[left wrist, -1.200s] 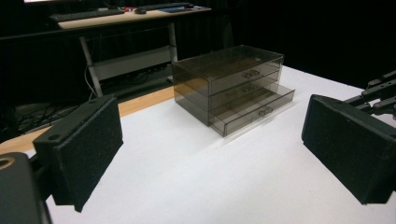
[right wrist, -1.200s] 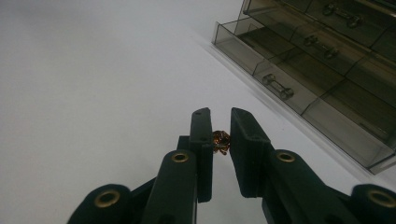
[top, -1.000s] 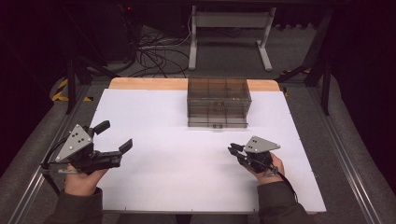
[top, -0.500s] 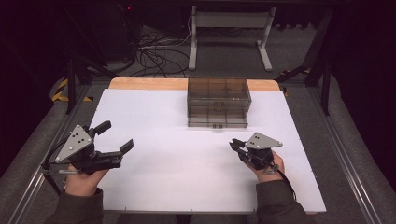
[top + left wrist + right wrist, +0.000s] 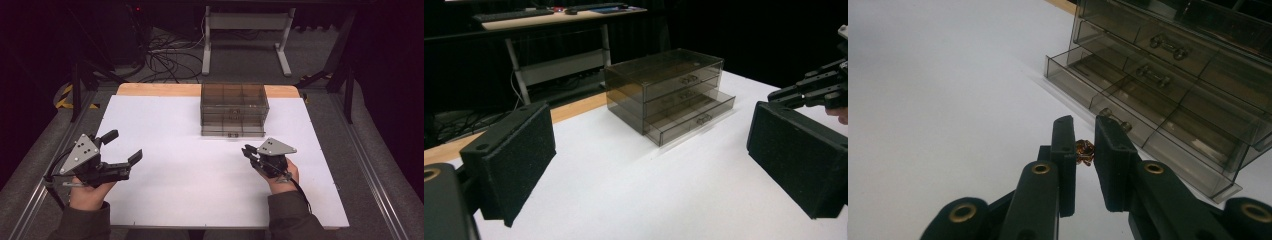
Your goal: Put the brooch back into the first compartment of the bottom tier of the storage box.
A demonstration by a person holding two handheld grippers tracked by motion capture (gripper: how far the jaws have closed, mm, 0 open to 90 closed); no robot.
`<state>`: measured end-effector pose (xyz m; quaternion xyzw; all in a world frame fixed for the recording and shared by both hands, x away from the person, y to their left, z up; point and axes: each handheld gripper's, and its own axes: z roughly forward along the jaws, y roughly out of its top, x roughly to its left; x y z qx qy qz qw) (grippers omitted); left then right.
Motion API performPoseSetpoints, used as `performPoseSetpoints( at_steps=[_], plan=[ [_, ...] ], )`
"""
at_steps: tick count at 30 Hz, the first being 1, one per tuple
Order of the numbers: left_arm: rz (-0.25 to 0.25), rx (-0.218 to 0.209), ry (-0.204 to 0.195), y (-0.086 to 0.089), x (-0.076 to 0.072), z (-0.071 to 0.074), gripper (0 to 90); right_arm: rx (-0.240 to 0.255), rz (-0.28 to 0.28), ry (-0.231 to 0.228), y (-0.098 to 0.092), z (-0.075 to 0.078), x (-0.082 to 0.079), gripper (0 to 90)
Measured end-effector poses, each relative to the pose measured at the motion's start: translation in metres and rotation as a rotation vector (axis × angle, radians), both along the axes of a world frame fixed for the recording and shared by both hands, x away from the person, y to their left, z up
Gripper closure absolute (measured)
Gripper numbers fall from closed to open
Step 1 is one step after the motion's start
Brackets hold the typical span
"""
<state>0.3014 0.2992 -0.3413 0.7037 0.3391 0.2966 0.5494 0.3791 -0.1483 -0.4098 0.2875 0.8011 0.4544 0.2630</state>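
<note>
We see two hand-held grippers over a white worktop (image 5: 190,200), each in one of a person's hands. Nearest, the left hand-held gripper (image 5: 122,150) sits at the worktop's left edge with its jaws spread wide and nothing between its foam pads (image 5: 511,160). The right hand-held gripper (image 5: 248,151) is well apart from it on the right, its jaws drawn close together and pinching a small amber-brown object (image 5: 1084,151) between the tips; what that object is we cannot tell. Just beyond the right hand-held gripper's tips stands a smoky transparent drawer unit (image 5: 233,107) with three drawers stacked one above another. Its bottom drawer (image 5: 1148,125) is pulled out toward the hand-held gripper, and the small object sits just in front of that drawer's front edge, above the worktop. The two drawers above are pushed in. Behind the drawer unit runs a strip of bare wood (image 5: 160,89) at the worktop's far edge, and beyond that a dark floor with cables (image 5: 165,57).
</note>
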Motion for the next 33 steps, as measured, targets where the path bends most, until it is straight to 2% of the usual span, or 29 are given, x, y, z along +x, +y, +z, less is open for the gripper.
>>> performPoseSetpoints(
  at_steps=[9,28,33],
  plan=[
    [-0.001,-0.004,0.006,0.000,0.001,-0.002,6.3,0.004,-0.019,0.007,0.006,0.004,0.005,79.8],
    [0.007,-0.016,0.001,0.003,0.001,-0.002,6.8,0.028,-0.039,-0.017,0.015,0.012,0.012,79.8],
    [0.007,-0.016,0.002,0.003,0.001,-0.002,6.8,0.052,-0.051,-0.023,0.015,0.013,0.016,79.8]
  ],
)
